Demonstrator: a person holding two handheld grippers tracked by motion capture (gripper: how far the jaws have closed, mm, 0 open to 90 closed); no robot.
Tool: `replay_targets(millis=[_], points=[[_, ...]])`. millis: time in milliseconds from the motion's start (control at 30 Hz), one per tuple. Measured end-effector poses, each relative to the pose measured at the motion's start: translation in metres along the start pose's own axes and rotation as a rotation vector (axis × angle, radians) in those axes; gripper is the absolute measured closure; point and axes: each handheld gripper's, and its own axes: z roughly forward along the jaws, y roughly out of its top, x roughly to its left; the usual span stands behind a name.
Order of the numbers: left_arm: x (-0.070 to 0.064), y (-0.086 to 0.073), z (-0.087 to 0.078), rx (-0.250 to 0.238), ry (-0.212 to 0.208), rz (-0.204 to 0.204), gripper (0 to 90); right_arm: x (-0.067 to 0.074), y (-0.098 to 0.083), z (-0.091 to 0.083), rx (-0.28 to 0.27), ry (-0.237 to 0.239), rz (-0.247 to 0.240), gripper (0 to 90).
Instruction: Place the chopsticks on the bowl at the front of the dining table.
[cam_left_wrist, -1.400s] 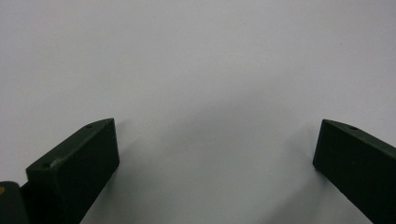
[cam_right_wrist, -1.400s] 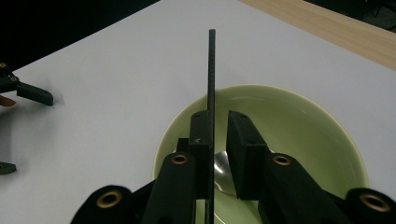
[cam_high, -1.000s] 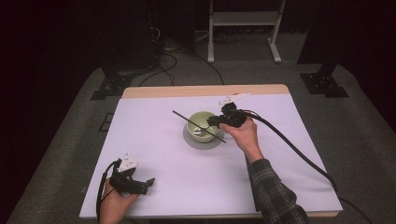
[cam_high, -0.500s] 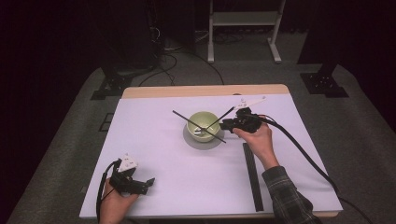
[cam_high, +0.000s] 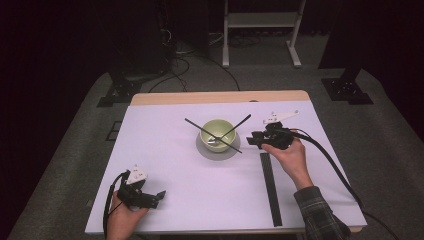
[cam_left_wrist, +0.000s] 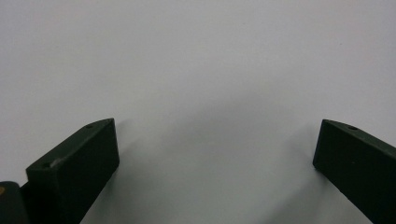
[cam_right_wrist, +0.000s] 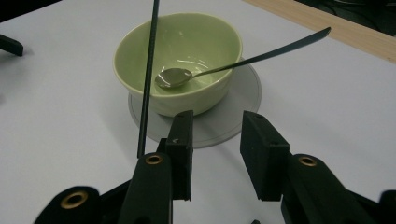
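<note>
Chopstick (cam_right_wrist: 148, 74) is laid across the bowl (cam_right_wrist: 180, 60); nothing is held between the right gripper's (cam_right_wrist: 215, 144) just-opening jaws, and the left gripper (cam_left_wrist: 215, 154) is spread wide.

Green bowl (cam_high: 216, 133) mid-table, chopstick (cam_high: 212, 135) and spoon (cam_high: 231, 132) jutting over rim, black strip (cam_high: 270, 189) right, open sheet (cam_high: 175, 170) elsewhere

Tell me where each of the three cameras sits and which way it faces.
High view: above the person's side, looking forward and down on the table; both forearms, the left gripper and the right gripper show.
Left gripper view: rides the left gripper, looking down on bare white table between its open jaws.
Right gripper view: rides the right gripper, looking level at the green bowl, spoon and black stick; its jaws stand apart, empty.
Shared: high and right gripper views both show the bowl.
</note>
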Motion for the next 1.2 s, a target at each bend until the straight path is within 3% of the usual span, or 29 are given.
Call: replay_targets(millis=[367,500,1200], points=[[0.0,0.0,0.0,-0.001,-0.001,-0.003,0.0,0.001,-0.016,-0.017,0.009,-0.032,-0.009,61.1],[0.0,0.0,0.0,-0.002,-0.001,-0.003,0.0,-0.002,-0.025,-0.024,0.027,-0.064,-0.009,60.0],[0.0,0.0,0.0,-0.002,-0.001,-0.005,0.0,-0.005,-0.077,-0.049,0.002,-0.091,0.054,53.9]])
